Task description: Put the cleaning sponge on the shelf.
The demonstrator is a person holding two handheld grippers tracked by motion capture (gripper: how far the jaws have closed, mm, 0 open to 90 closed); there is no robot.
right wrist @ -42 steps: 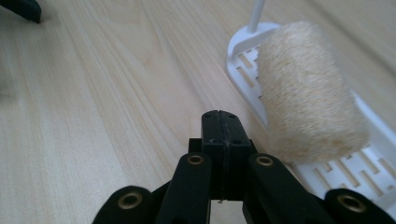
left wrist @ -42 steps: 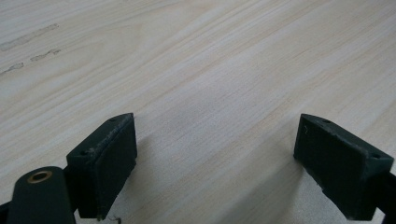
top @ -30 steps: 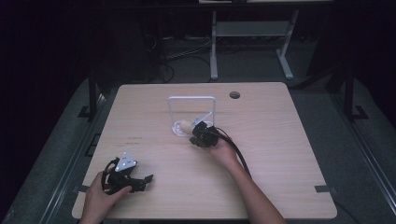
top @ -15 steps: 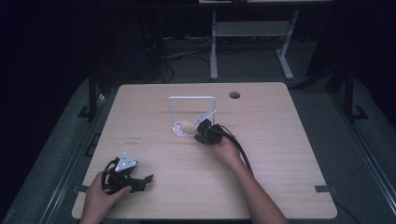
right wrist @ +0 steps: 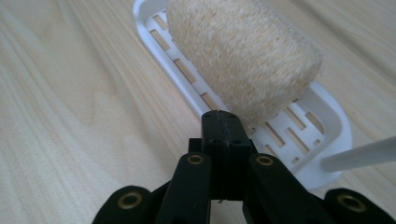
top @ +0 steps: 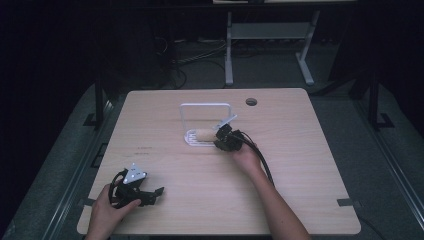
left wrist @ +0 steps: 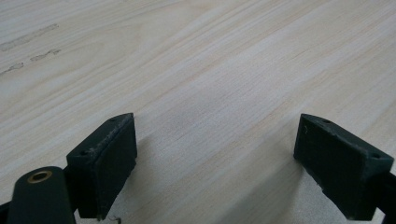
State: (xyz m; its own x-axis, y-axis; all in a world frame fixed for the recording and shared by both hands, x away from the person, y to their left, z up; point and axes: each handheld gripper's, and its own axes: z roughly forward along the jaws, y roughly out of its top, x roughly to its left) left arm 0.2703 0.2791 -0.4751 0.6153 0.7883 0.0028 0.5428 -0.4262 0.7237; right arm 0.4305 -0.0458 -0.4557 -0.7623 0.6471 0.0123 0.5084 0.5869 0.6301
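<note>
beige loofah roll (right wrist: 243, 60) lying on its side in a white slotted tray (right wrist: 327, 121), long axis running along the tray's length; seen from the high view (top: 202, 134) lying left to right across the desk, one flat end turned toward the right gripper (top: 223, 136). white wire frame (top: 206, 107) rising upright along the tray's far side. right gripper's jaws clenched together, grasping nothing, tips just beside the roll's near end, over the tray's rim. left gripper (top: 150, 193) resting low near the desk's front left corner, well apart from the tray, jaws released and spread wide over bare wood (left wrist: 215, 93).

pale wood-grain desk (top: 310, 165), round cable hole (top: 251, 102) near the far edge. dark room beyond, grey floor, white stand legs (top: 270, 45) behind the desk.

wide bare desk to the right and front of the tray.
</note>
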